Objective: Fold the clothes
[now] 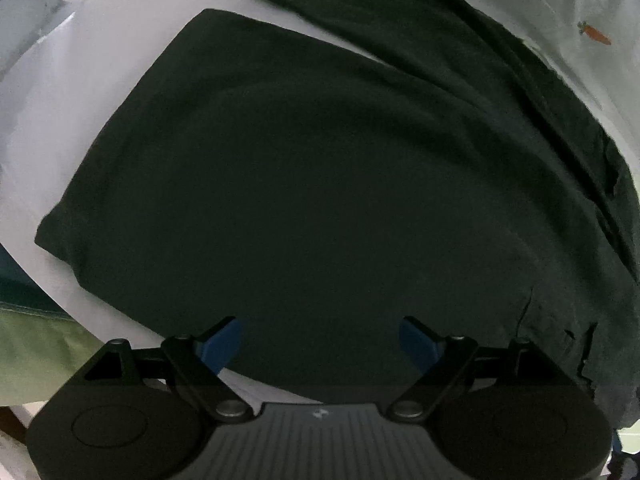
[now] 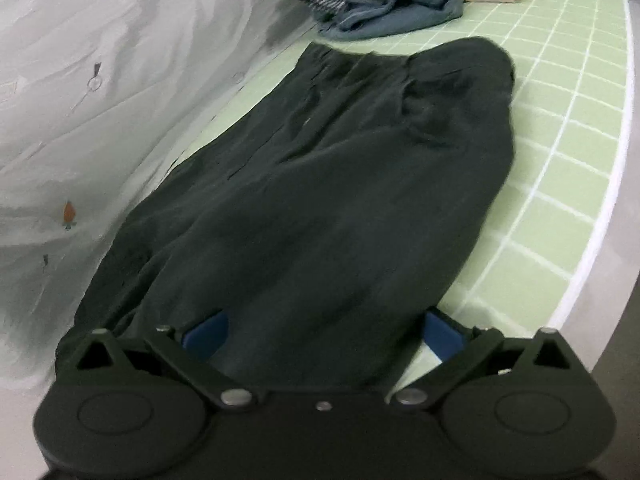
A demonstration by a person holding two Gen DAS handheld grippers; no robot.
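A: Dark trousers (image 2: pixel 320 184) flat on the green checked sheet (image 2: pixel 568 128), beside the carrot-print cloth (image 2: pixel 72 92)

B: Left gripper (image 1: pixel 320 344) and right gripper (image 2: pixel 324 336) spread wide, empty. Best pinch both hem corners evenly, then lift over together

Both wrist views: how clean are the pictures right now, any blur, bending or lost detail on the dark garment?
Left wrist view: fisheye bends the edges, corners vignetted black; the dark garment is underexposed, folds barely readable, while the white surface looks washed out. Right wrist view: soft overall, slight motion blur; the green checked sheet curves from distortion; the clothes pile behind is smeared.
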